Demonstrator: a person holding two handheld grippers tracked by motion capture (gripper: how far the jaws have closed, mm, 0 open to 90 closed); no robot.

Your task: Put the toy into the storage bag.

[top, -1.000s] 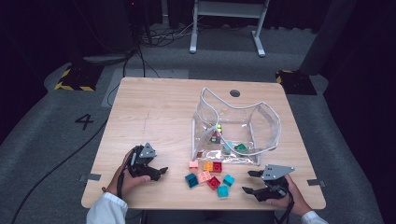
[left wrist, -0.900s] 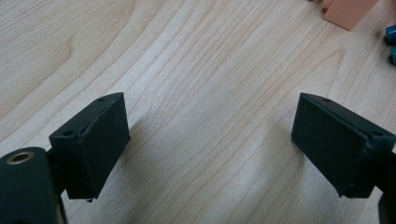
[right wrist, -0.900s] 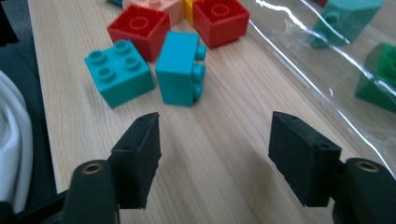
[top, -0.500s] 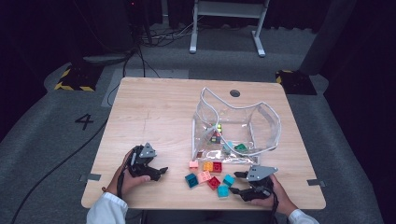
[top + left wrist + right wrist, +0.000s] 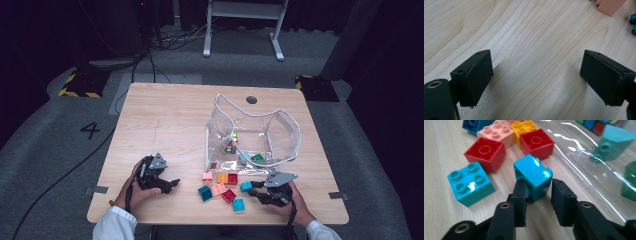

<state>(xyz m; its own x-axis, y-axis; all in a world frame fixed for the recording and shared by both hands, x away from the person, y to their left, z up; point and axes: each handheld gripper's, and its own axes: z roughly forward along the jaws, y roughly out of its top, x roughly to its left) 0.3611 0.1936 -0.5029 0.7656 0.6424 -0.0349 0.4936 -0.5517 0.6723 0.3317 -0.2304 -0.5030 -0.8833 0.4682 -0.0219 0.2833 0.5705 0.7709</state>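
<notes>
In the high view, the right gripper [image 5: 254, 189], low over the wooden table [image 5: 165, 120], has just closed on a turquoise plastic brick [image 5: 245, 186] beside the transparent bag [image 5: 285, 135]. The left gripper view shows the left gripper [image 5: 536, 77] gaping, pads near the wood. The right gripper view shows the brick [image 5: 533, 176] clamped.

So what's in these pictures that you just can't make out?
- The things inside the clear bag: too small in the high view; blurred and cut by the top edge in the right gripper view.
- The gripped turquoise block: its lower end is hidden by the right gripper's fingers.
- The pink block: cut off by the top edge in the left gripper view.
</notes>
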